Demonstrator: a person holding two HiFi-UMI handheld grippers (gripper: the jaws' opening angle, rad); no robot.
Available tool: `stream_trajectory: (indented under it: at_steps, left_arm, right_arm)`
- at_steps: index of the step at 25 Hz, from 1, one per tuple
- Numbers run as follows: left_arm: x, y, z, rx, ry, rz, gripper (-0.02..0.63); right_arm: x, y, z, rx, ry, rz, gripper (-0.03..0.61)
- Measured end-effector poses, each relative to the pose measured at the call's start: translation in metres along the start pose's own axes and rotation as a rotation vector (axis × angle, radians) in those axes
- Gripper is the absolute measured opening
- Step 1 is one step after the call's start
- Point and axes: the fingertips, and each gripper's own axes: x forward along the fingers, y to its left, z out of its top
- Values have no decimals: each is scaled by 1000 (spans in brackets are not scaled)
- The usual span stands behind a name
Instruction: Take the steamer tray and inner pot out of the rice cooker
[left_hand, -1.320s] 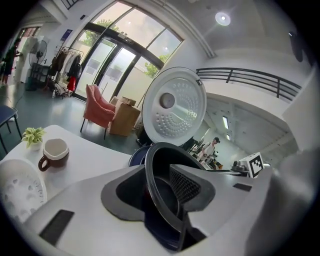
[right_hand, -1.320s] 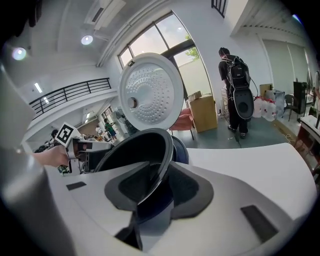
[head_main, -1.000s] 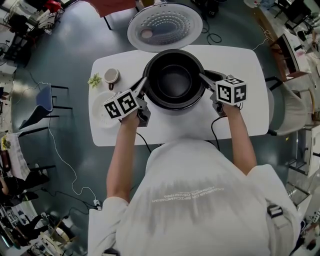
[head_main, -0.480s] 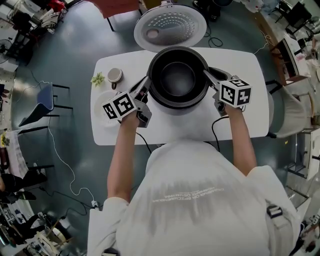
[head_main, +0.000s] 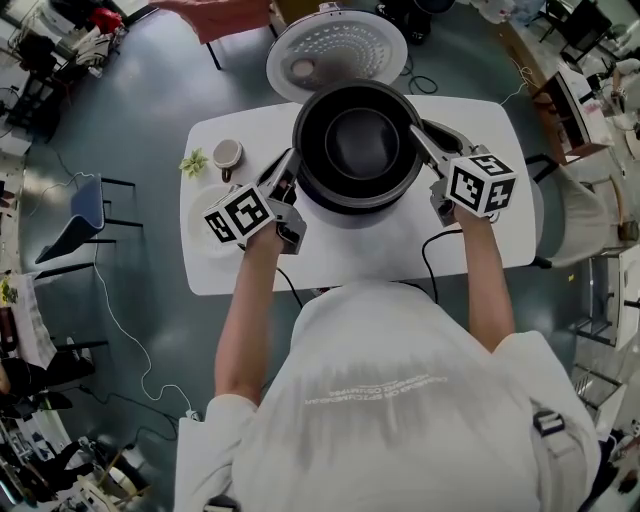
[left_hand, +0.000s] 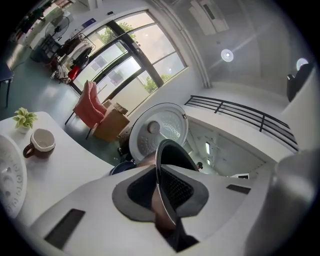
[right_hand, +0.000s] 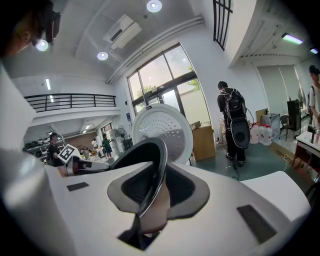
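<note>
- Two grippers share one load: your left gripper (head_main: 288, 168) and right gripper (head_main: 415, 137) each pinch the rim of the inner pot (head_main: 355, 140), on opposite sides.
- Left fingers are narrow. They clamp the thin rim wall with a pad on each side, and they have just been tightening on it.
- Right fingers stand a little wider. They have just been closing further, with the rim pressed between the pads.
- What changed: compared with a second ago, the pot now looks bigger in the head view. It also sits further up the picture, toward the open lid (head_main: 335, 45).
- Both marker cubes have come up with it, so the lift looks to be under way.
- The pot hangs in the air between your grippers, above the rice cooker (head_main: 352, 216) and not on the worktop (head_main: 470, 250).
- The cooker body is mostly hidden under the pot, so you can't tell whether the pot's base has cleared the cooker's mouth.
- A white perforated disc (left_hand: 10, 175) lies flat on the worktop at your left, near the cup (head_main: 227, 153). That is probably the steamer tray, so that half of the task looks done.
- Next, judging from this: raise both sides evenly and keep the pot level, then carry it to bare worktop.
- Risk: you hold only two thin rim pinches. If one side tilts or lags, the pot could slip.
</note>
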Motion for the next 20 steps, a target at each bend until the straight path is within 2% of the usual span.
stream_trajectory:
  at_steps: [6, 11, 17, 20]
  left_arm:
    - [-3, -20, 10, 9, -13, -73, 38]
    - [-9, -31, 22, 60, -11, -116, 38]
    - [18, -84, 8, 83, 11, -216, 38]
    - [28, -100, 0, 90, 20, -234, 38]
  right_arm:
    - [-16, 6, 18, 1, -43, -27, 89]
    - [-29, 14, 20, -2, -64, -81, 92]
    - [-84, -16, 26, 33, -117, -159, 94]
    - [-102, -27, 24, 64, -161, -171, 94]
